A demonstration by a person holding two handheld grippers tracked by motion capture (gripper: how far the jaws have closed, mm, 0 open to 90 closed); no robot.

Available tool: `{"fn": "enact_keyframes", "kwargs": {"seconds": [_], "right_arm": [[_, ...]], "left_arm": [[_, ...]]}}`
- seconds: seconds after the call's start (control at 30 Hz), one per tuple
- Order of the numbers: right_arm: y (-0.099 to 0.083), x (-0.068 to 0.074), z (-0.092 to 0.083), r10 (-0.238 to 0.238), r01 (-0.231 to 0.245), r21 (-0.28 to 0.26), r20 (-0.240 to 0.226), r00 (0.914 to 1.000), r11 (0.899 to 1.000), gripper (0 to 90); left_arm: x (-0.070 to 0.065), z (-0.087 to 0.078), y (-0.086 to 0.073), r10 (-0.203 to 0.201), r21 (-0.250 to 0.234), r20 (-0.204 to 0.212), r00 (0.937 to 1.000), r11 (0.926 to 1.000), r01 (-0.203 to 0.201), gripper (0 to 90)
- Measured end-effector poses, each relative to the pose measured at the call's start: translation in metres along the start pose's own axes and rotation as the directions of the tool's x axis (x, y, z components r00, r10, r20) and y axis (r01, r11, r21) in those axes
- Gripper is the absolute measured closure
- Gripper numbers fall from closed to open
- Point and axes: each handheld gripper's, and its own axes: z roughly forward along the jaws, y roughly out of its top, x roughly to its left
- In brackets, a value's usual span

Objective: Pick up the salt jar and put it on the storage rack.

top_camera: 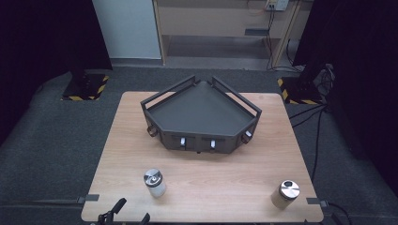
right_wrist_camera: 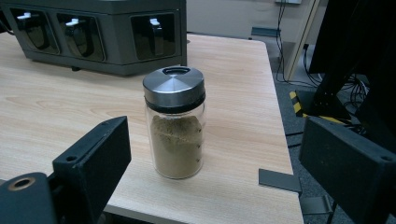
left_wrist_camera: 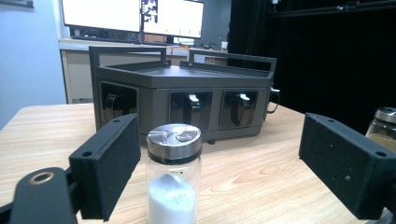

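A glass jar of white powder (top_camera: pixel 154 183) with a metal lid stands on the table's near left. A like jar of brown powder (top_camera: pixel 285 194) stands near the right front corner. My left gripper (left_wrist_camera: pixel 219 161) is open, and the white-powder jar (left_wrist_camera: pixel 173 179) stands just ahead between its jaws, closer to the left one, untouched. Its jaw tips (top_camera: pixel 131 213) poke in at the bottom edge of the high view. My right gripper (right_wrist_camera: pixel 215 158) is open too, with the brown-powder jar (right_wrist_camera: pixel 175 123) upright between its jaws, touching neither.
A dark grey corner rack (top_camera: pixel 202 112) with railings and small front windows sits mid-table, behind both jars (left_wrist_camera: pixel 187 93) (right_wrist_camera: pixel 102 32). The brown jar (left_wrist_camera: pixel 384 126) peeks in at the left gripper view's right edge. The table's right edge (right_wrist_camera: pixel 280 154) lies close beside the brown jar.
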Motion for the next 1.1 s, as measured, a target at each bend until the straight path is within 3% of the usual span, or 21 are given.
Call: {"fn": "enact_keyframes", "kwargs": {"seconds": [0.43,0.7,0.8,0.97,1.1], "right_arm": [[-0.008,-0.007,0.006,0.014,-0.014,0.042,0.0,0.9999,0.999,9.3],[-0.009,-0.012,0.009,0.026,-0.026,0.053,0.008,0.9996,0.998,9.3],[-0.009,-0.014,0.01,0.035,-0.035,0.051,0.013,0.9993,0.998,9.3],[-0.01,-0.015,0.014,0.035,-0.036,0.064,0.012,0.9993,0.997,9.3],[-0.011,-0.015,0.016,0.028,-0.029,0.08,0.007,0.9996,0.996,9.3]], "left_arm": [[-0.001,0.003,0.0,0.01,0.02,-0.004,0.9999,0.9998,-0.01,11.7],[-0.001,0.014,0.002,0.043,0.054,-0.007,0.9991,0.9976,-0.042,11.3],[-0.004,0.026,0.004,0.082,0.107,0.013,0.9965,0.9908,-0.083,11.2],[0.0,0.051,0.003,0.072,0.163,0.009,0.9974,0.9839,-0.072,11.2],[0.004,0.069,0.002,0.052,0.212,-0.024,0.9983,0.9763,-0.046,11.8]]}}
